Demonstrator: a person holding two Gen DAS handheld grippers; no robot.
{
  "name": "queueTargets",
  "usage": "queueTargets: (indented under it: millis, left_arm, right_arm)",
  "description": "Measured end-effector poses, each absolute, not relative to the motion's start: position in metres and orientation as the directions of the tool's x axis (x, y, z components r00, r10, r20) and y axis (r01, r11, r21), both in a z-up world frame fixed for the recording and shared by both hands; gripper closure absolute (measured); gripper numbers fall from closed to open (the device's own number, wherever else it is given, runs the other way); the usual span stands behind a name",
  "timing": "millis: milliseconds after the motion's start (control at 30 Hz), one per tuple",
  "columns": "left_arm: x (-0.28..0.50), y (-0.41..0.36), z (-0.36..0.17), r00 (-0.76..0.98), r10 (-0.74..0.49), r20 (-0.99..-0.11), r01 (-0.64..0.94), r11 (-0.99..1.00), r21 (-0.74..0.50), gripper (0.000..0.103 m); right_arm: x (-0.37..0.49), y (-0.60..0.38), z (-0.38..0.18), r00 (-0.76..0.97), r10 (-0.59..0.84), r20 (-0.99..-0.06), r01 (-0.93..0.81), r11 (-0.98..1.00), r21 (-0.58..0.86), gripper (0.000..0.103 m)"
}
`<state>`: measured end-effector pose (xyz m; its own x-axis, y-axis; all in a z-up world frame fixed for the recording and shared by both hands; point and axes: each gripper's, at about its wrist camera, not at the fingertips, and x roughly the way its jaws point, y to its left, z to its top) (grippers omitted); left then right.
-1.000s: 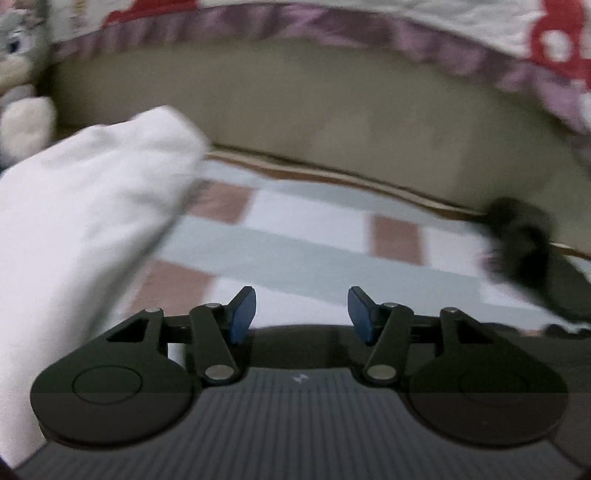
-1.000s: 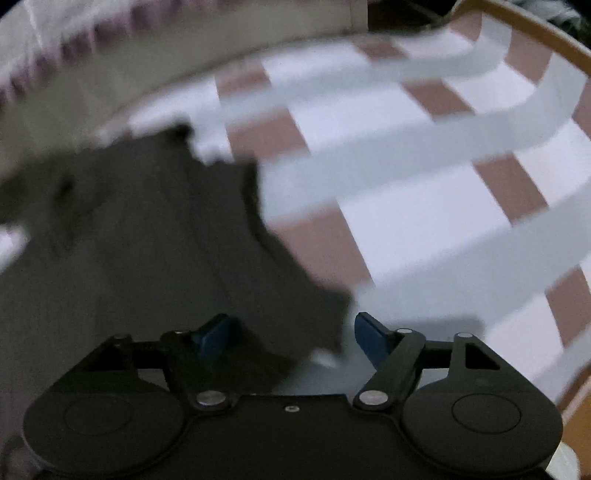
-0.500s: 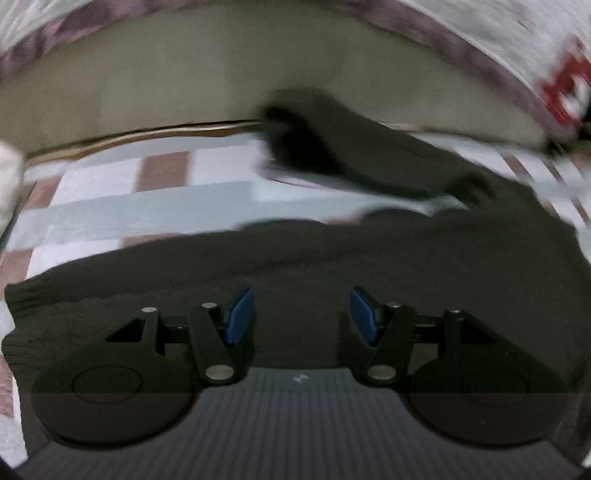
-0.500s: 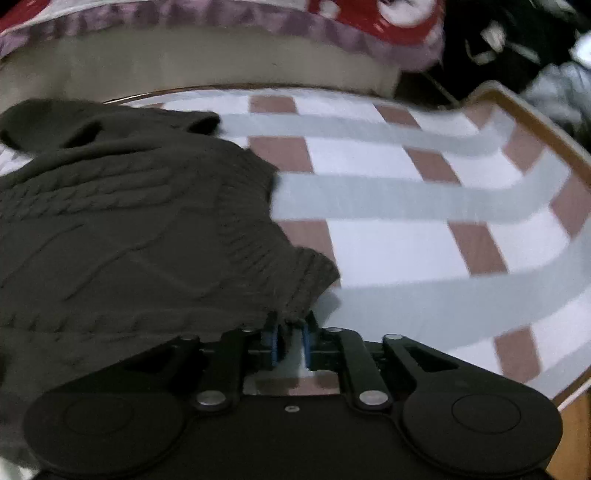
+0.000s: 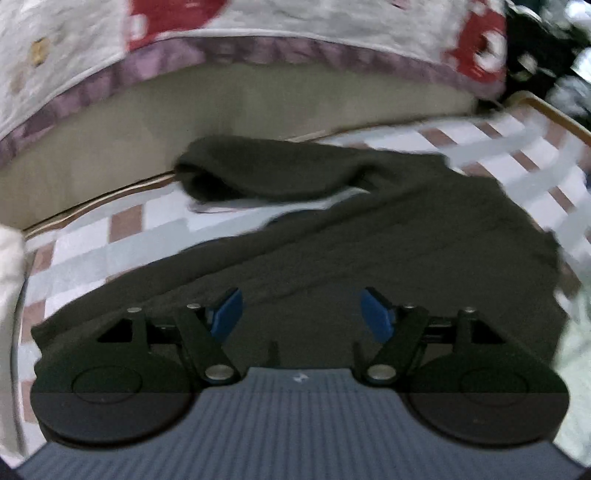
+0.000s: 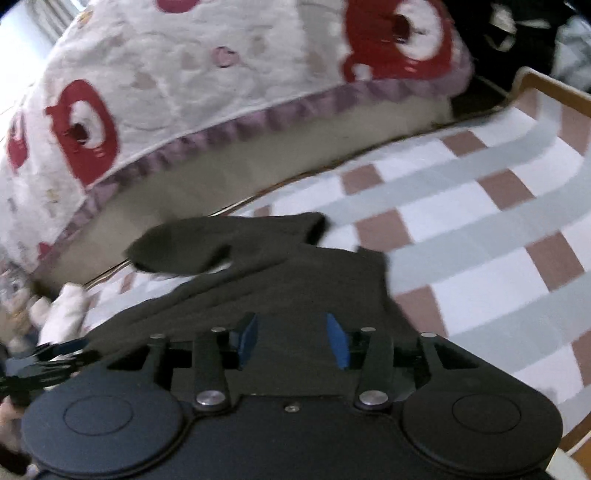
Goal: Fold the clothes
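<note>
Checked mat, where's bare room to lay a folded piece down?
Free: the checked mat right of the dark sweater, out to the wooden edge. A smaller strip lies between sleeve and white garment. The middle is crowded.

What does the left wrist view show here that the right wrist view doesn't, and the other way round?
Only the left wrist view shows the left gripper, open above the dark sweater, and the sweater's left hem edge.

Only the right wrist view shows the right gripper, open over the sweater, a pale soft item at the left, and a wide stretch of bare checked cloth to the right.

Both show the sweater lying on the checked cloth, its sleeve bent across the top, and the red-patterned quilt behind.
</note>
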<state>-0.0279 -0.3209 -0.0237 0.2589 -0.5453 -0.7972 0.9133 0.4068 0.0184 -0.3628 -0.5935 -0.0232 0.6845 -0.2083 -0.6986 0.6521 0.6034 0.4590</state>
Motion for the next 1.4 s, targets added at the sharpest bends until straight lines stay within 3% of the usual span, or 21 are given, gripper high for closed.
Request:
queueTargets:
  millis: [67,233,367,500,600,667,833,1067,1400]
  left_arm:
    - [-0.034,-0.321,-0.005,0.22,-0.536,-0.815,0.939,0.343,0.028,0.032]
    - [-0.041,-0.309,0.035,0.335,-0.443,-0.832,0.932,0.288,0.222,0.032]
    - [-0.03,-0.285,0.051,0.348,-0.456,-0.819,0.919,0.339,0.202,0.032]
    - [-0.03,-0.257,0.025,0.311,-0.467,-0.828,0.887,0.455,0.076,0.032]
    - [-0.04,-0.241,-0.011,0.281,-0.451,-0.847,0.857,0.515,0.011,0.032]
    - [-0.05,-0.231,-0.033,0.271,-0.456,-0.848,0.843,0.538,-0.02,0.032]
    - [-0.068,-0.21,-0.078,0.262,-0.44,-0.859,0.788,0.612,-0.073,0.032]
    - [-0.082,-0.198,-0.084,0.288,-0.408,-0.867,0.768,0.638,-0.045,0.032]
    - [-0.096,-0.181,-0.11,0.265,-0.327,-0.907,0.747,0.664,-0.021,0.032]
  right_arm:
    - [-0.353,-0.59,-0.011,0.679,-0.18,-0.712,0.629,0.643,0.437,0.054]
    - [-0.329,-0.581,0.02,0.657,-0.11,-0.745,0.558,0.736,0.383,0.047]
    - [-0.309,-0.574,0.045,0.632,-0.058,-0.773,0.491,0.801,0.342,0.033]
    - [-0.291,-0.569,0.066,0.607,-0.013,-0.795,0.425,0.85,0.31,0.033]
    - [-0.299,-0.592,0.016,0.608,-0.02,-0.793,0.529,0.756,0.387,0.034]
    - [-0.31,-0.588,-0.008,0.586,0.039,-0.809,0.478,0.79,0.384,0.04]
    - [-0.325,-0.567,-0.05,0.527,0.195,-0.827,0.301,0.867,0.397,0.04]
    - [-0.315,-0.539,-0.087,0.436,0.42,-0.796,0.085,0.862,0.501,0.04]
    - [-0.318,-0.545,-0.136,0.413,0.429,-0.804,0.09,0.859,0.504,0.04]
